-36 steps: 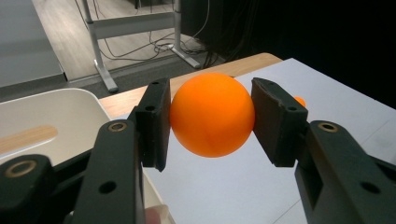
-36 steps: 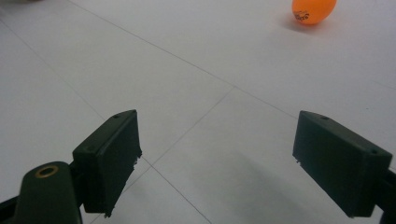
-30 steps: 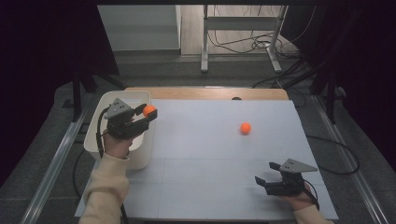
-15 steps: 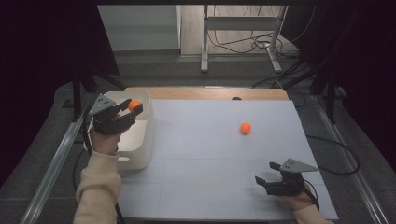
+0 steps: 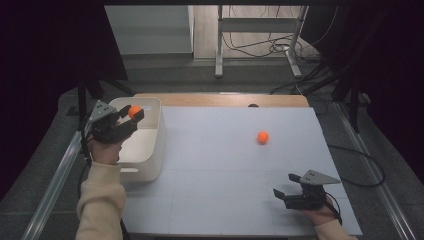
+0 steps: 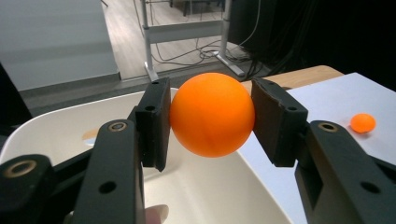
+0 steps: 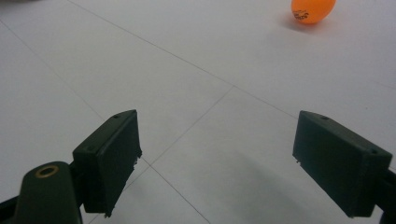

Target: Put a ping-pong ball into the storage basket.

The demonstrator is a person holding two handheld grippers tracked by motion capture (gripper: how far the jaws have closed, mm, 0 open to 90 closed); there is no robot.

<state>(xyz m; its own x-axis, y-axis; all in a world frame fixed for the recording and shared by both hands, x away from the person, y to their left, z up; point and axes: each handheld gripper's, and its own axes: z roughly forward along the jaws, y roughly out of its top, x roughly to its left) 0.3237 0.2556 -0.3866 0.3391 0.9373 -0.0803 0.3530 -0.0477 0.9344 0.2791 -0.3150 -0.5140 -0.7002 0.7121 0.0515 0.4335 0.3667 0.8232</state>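
— Orange plastic ball [image 6: 212, 114], where is it?
— Pinched between the black jaws of the left gripper [image 5: 131, 116], at the left of the high view, held over the white plastic bin [image 5: 150, 150]
— And the right gripper [image 5: 280, 194]?
— Lower right, jaws spread wide with nothing between them, low over the white worktop [image 5: 215, 165]. A second orange ball [image 5: 263, 137] lies on the worktop, well apart from it

Black gripper [image 5: 127, 119] with bolted jaws; cream sleeves [image 5: 100, 200].
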